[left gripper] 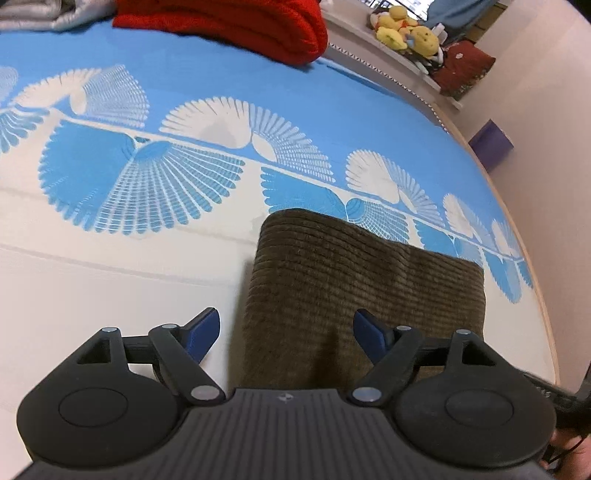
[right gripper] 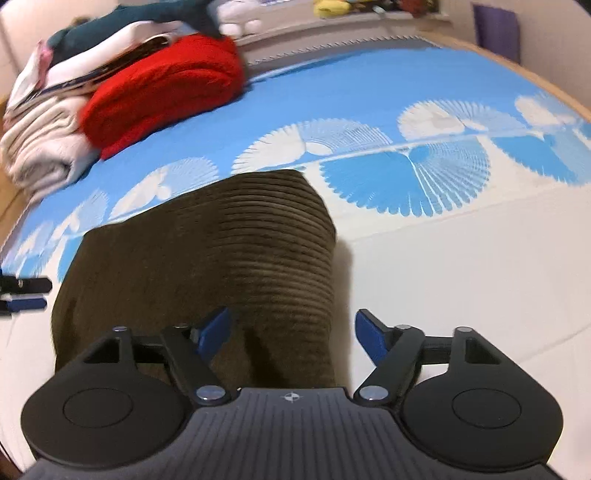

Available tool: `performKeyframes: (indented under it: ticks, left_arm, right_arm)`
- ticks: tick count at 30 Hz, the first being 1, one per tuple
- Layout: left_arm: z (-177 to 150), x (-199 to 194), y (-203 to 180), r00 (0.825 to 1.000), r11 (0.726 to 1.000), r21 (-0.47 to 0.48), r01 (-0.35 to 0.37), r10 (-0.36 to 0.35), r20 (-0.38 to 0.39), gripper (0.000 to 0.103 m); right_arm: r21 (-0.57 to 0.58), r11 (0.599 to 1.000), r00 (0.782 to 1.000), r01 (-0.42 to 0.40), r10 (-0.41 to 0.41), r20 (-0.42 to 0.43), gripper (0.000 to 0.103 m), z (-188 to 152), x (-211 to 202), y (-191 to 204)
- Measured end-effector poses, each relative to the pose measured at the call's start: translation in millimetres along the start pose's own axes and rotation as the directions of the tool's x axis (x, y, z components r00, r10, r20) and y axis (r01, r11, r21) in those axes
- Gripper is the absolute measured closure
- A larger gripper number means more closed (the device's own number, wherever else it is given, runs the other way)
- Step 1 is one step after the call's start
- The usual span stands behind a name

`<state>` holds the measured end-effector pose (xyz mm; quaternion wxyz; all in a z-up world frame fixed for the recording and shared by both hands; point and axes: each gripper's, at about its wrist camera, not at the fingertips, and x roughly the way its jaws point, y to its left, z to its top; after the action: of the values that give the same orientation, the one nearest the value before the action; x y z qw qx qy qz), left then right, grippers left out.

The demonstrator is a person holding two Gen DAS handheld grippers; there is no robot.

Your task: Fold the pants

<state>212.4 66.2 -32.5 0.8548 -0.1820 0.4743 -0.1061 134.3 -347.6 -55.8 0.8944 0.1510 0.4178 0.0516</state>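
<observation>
The brown corduroy pants (left gripper: 354, 291) lie folded into a compact rectangle on the bed, also in the right wrist view (right gripper: 207, 258). My left gripper (left gripper: 286, 334) is open and empty, hovering over the near left edge of the pants, its right finger above the cloth. My right gripper (right gripper: 291, 334) is open and empty over the near right edge of the pants, its left finger above the cloth. The left gripper's fingertips (right gripper: 26, 293) show at the left edge of the right wrist view.
The bed sheet (left gripper: 110, 288) is blue and white with fan patterns. A folded red blanket (left gripper: 236, 26) and a stack of folded clothes (right gripper: 48, 140) sit at the far side. Plush toys (left gripper: 406, 29) line a shelf beyond the bed's edge.
</observation>
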Motion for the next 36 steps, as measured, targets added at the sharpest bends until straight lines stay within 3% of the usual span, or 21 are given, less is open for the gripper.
performKeyframes:
  ticks: [7,9,14,15,16,18,20,22,24,27,29,30,31,33,34,36]
  left_arm:
    - [12.7,55.3,8.0,0.998,0.998,-0.059,0.006,-0.01,-0.066,0.018]
    - [13.1,71.6,13.1,0.993,0.997,-0.074,0.033,-0.041,-0.112,0.016]
    - [13.1,94.6,24.3,0.976,0.985,-0.12,0.124,-0.143,-0.164,0.015]
    - [13.3,96.7,25.9,0.973,0.982,-0.131,0.137,-0.158,-0.168,0.016]
    - [14.0,97.8,26.3,0.971,0.98,-0.132,0.149,-0.171,-0.168,0.022]
    - [17.6,94.2,22.6,0.969,0.978,-0.106,0.18,-0.195,-0.151,0.044]
    - [24.7,82.9,13.4,0.976,0.982,-0.036,0.186,-0.189,-0.112,0.074]
    - [32.8,67.4,10.3,0.978,0.98,0.001,0.201,-0.201,-0.064,0.081]
    - [41.3,50.4,9.8,0.982,0.982,0.021,0.187,-0.188,0.018,0.081]
    - [50.0,35.0,16.1,0.976,0.984,0.014,0.177,-0.177,0.123,0.077]
    - [52.2,38.4,20.8,0.986,0.996,-0.002,0.093,-0.092,0.14,0.046]
    - [51.2,40.8,23.5,0.99,1.0,-0.009,0.019,-0.018,0.142,0.044]
    - [49.6,40.4,25.9,0.987,0.999,-0.01,-0.045,0.046,0.152,0.045]
    - [48.3,31.0,24.1,0.965,0.987,0.028,-0.159,0.149,0.216,0.047]
    - [48.5,24.2,23.5,0.958,0.985,0.042,-0.167,0.152,0.245,0.048]
    - [47.4,12.4,20.7,0.954,0.989,0.075,-0.131,0.105,0.279,0.053]
  right_arm:
    - [0.11,0.993,0.996,-0.035,0.043,-0.075,0.008,8.7,42.3,-12.2]
    - [0.126,0.992,0.994,-0.031,0.043,-0.1,0.002,6.2,50.4,-9.7]
    - [0.166,0.982,0.988,-0.084,0.104,-0.115,0.001,14.0,74.9,-13.4]
    - [0.172,0.98,0.987,-0.101,0.121,-0.108,0.003,16.0,76.9,-12.9]
    - [0.174,0.977,0.985,-0.122,0.141,-0.1,0.012,18.3,78.4,-11.7]
    - [0.168,0.975,0.983,-0.147,0.163,-0.084,0.027,26.3,82.3,-6.4]
    - [0.143,0.978,0.985,-0.152,0.161,-0.057,0.041,33.0,79.6,1.8]
    - [0.142,0.974,0.983,-0.177,0.181,-0.011,0.06,42.2,75.3,5.7]
    - [0.159,0.954,0.967,-0.256,0.25,0.059,0.063,52.8,69.6,9.6]
    - [0.079,0.943,0.939,-0.324,0.311,0.145,0.063,61.3,60.6,25.8]
    - [0.041,0.957,0.947,-0.286,0.275,0.168,0.057,64.5,65.4,34.3]
    - [0.039,0.974,0.963,-0.221,0.212,0.169,0.05,65.7,69.8,36.4]
    - [0.033,0.996,0.982,-0.079,0.071,0.177,0.049,66.6,75.0,38.4]
    - [0.011,0.995,0.975,0.102,-0.103,0.198,0.048,67.3,77.0,38.3]
    - [0.024,0.994,0.97,0.11,-0.113,0.214,0.048,68.7,74.3,34.3]
    - [0.049,0.999,0.972,0.011,-0.023,0.234,0.049,71.6,66.0,28.7]
